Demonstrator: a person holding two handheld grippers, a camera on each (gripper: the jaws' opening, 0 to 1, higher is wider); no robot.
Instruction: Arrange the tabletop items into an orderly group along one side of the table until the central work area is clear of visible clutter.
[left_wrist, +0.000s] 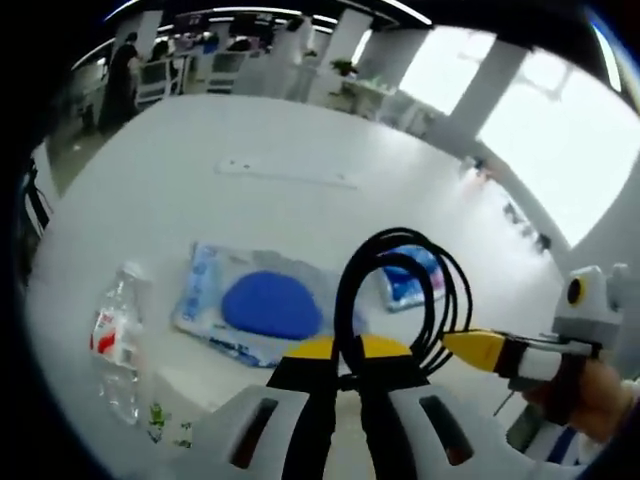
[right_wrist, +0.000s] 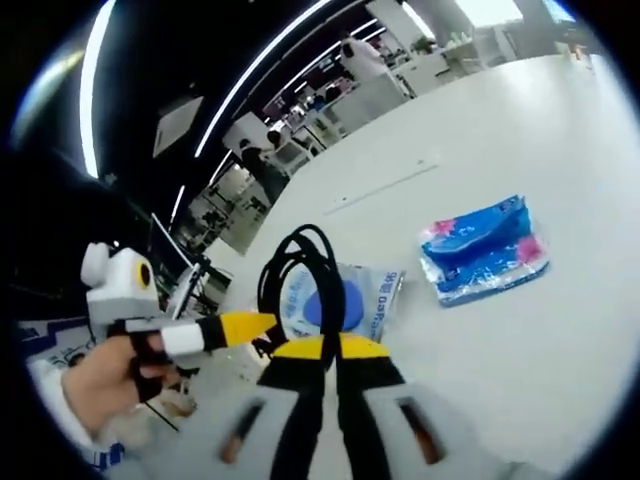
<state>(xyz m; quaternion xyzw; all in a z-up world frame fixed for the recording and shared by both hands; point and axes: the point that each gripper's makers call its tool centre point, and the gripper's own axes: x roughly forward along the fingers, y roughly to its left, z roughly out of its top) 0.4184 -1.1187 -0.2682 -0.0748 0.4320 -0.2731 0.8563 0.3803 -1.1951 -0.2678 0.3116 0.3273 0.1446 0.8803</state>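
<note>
1. Cable (left_wrist: 400, 290), black and coiled, rises as a loop from the left gripper (left_wrist: 348, 372) in the left gripper view. Its bundled lower end sits between the yellow-tipped jaws, which are clenched on it, and the loop's long axis points up and away from the fingers, above the white table (left_wrist: 250, 130).
2. The right gripper (left_wrist: 470, 348) reaches in from the right of that view, its yellow tip touching the coil's side. Beyond the loop lie a wipes pack with a blue oval lid (left_wrist: 262, 303), a blue tissue pack (left_wrist: 412, 280), and to the left a clear plastic bottle (left_wrist: 118, 335) lying on its side.
3. In the right gripper view, the right gripper's jaws are pressed together at the base of the coil; whether they pinch a strand, I cannot tell.
4. The left gripper enters from the left, held by a hand (right_wrist: 105, 380), tip against the coil.
</note>
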